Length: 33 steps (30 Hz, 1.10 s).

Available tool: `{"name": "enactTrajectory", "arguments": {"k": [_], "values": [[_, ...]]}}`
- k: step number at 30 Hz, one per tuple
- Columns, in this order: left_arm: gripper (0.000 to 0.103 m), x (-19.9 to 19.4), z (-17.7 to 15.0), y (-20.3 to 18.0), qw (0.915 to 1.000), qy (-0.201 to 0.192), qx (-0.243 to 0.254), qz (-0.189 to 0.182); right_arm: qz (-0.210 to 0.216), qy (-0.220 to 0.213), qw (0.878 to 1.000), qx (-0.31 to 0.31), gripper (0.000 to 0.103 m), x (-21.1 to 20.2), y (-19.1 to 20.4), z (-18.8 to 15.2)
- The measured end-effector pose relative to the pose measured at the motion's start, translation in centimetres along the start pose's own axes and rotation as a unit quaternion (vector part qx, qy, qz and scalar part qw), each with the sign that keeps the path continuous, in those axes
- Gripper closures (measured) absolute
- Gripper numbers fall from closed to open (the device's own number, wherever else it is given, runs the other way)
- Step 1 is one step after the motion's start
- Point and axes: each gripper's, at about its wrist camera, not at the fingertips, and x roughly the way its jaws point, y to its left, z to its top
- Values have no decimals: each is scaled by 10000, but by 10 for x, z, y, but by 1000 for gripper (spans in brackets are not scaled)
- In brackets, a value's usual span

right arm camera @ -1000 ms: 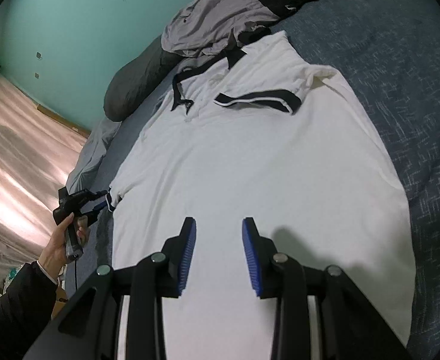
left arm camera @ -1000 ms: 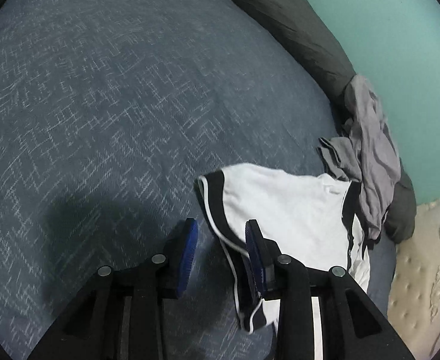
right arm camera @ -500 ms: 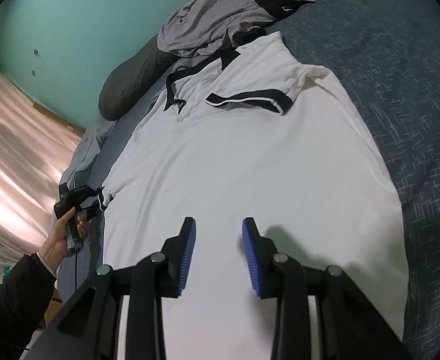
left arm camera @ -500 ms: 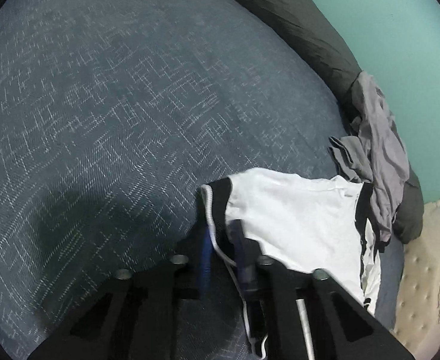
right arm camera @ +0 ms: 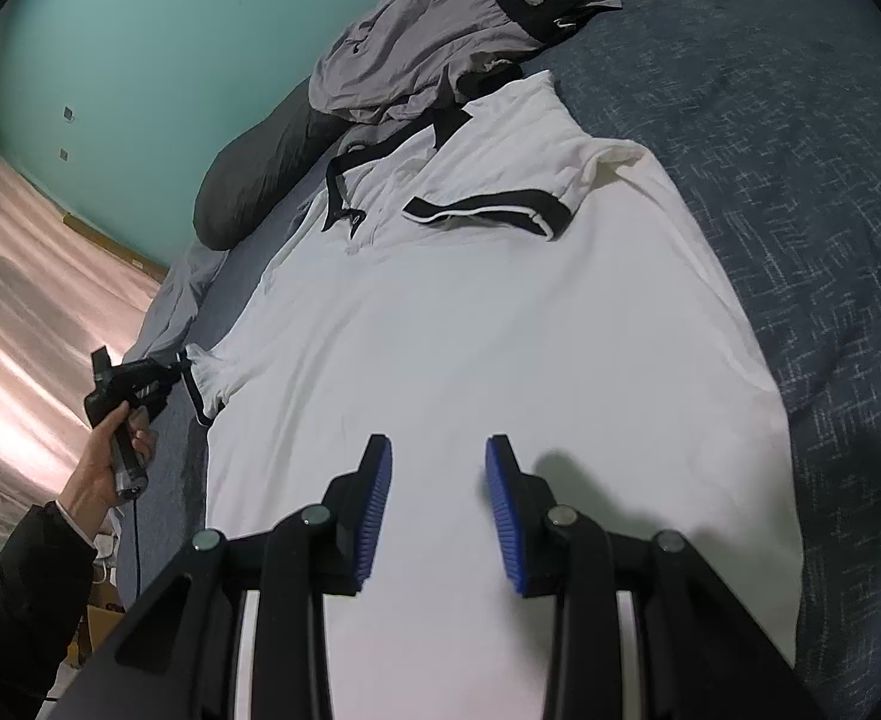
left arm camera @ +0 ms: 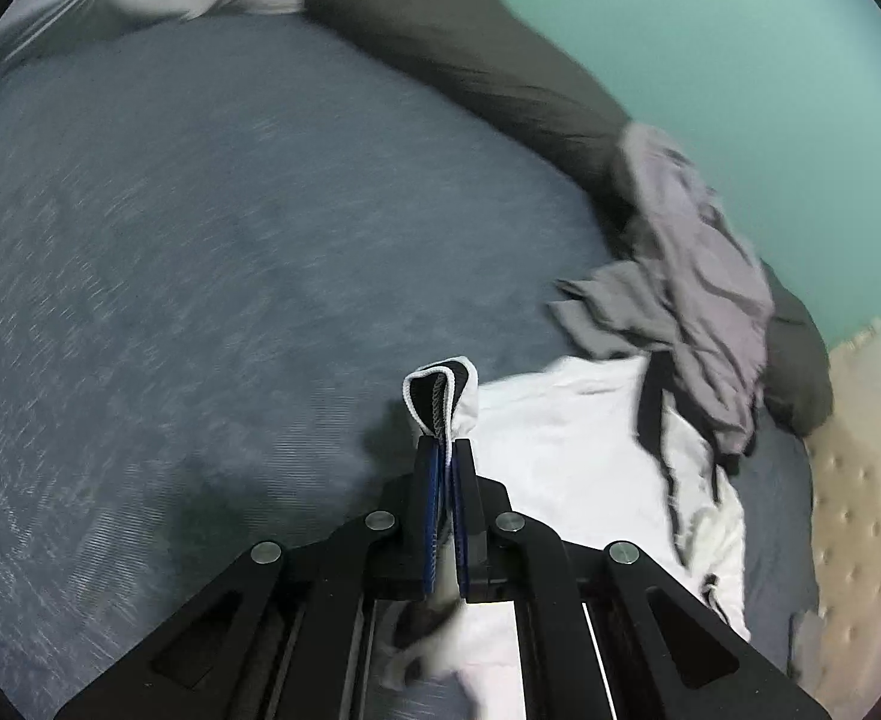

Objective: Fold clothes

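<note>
The left gripper is now pressed together on the black-banded cuff of the left sleeve; a second ago its blue pads stood apart on either side of that cuff, which lay on the cover. The cuff now stands bunched above the fingertips and appears lifted off the cover, and the left wrist view is motion-blurred.

The bed, under a dark blue flecked cover, carries the white polo shirt, which lies face up and spread flat along the near side, collar toward the teal wall. The right sleeve already lies folded inward across the chest, as it did a second ago. A crumpled grey garment sits just beyond the collar, touching it, against a dark bolster pillow.

The right gripper hovers spread over the lower body of the shirt, gripping nothing; its position is nearly unchanged. In the right wrist view, the person's hand holds the left tool at the shirt's far edge.

Assessment: with the cuff secured, the second sleeve is ready to be carried inward to match the first. The thin fabric may drag the shoulder with it.
</note>
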Motion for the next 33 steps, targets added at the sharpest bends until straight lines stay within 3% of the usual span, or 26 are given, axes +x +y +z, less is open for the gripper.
{"name": "enactTrajectory", "arguments": {"k": [7,12,16,20,23,28,33], "values": [[99,17,-14,-91,9971,198,667,-323,6,-124,9998,181,70,-7,-3,4],[99,41,-52,-143,9910,583,1129,-429,39,-226,9990,380,70,-13,-9,7],[98,67,-81,-163,9839,1038,1411,-341,33,-250,9986,464,70,-16,-14,8],[97,69,-100,-162,9815,1268,1399,-328,83,-245,9986,460,70,-16,-12,9],[94,41,-96,-156,9834,1125,1325,-520,113,-254,9986,452,70,-16,-11,9],[71,0,-71,-125,9916,684,958,-533,153,-262,9984,486,70,-16,-10,9],[70,-5,-67,-98,9943,644,805,-287,163,-242,9985,470,69,-15,-8,8]]}}
